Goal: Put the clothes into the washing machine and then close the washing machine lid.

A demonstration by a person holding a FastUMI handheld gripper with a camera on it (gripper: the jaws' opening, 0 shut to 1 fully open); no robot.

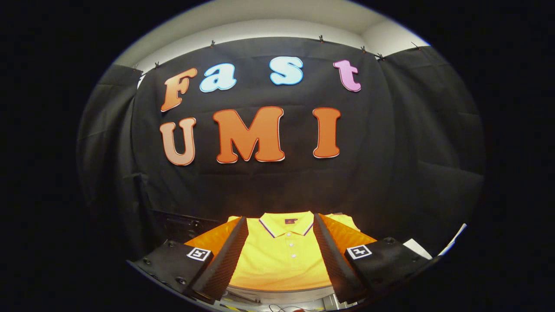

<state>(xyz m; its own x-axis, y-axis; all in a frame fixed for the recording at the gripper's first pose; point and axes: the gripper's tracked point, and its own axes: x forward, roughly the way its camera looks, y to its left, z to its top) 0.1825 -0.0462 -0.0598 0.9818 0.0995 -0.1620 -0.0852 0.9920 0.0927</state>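
Note:
A folded yellow polo shirt (pixel 284 258) with a striped collar and white buttons lies flat just ahead of me, its collar turned toward the black booth wall. My gripper (pixel 281 223) is open, with one finger on each side of the shirt and the fingertips level with the collar. Neither of the fingers (pixel 227 255) presses on the cloth. The shirt rests on a pale surface (pixel 277 294) whose front edge shows under it.
The black cloth wall stands close behind the shirt. A dark boxy object (pixel 182 225) sits low at the left behind the left finger. White sheet-like edges (pixel 433 249) show at the right beyond the right finger.

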